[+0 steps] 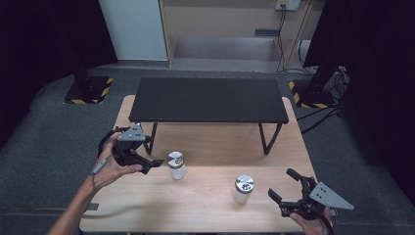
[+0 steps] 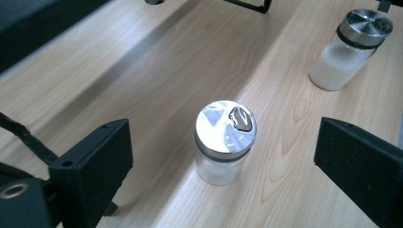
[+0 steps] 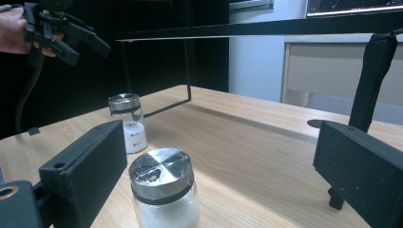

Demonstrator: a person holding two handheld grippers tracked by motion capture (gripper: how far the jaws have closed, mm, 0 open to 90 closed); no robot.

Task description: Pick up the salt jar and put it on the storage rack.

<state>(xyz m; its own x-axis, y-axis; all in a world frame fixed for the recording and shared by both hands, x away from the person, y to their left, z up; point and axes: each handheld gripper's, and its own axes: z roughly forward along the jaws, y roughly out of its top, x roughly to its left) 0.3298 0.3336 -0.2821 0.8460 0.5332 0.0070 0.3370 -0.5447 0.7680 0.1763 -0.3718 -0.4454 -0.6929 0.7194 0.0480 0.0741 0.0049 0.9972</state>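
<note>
Nothing gripped yet: your left gripper (image 1: 157, 162) and right gripper (image 1: 283, 185) gape wide, each facing its own untouched jar (image 1: 175, 165) (image 1: 242, 188)

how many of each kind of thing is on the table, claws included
glass jars with metal lids: 2, one nearer the left claw, one nearer the right claw
black raised shelf: 1
hand-held claws: 2, left claw, right claw, both open, held above the wooden table
total: 5
</note>
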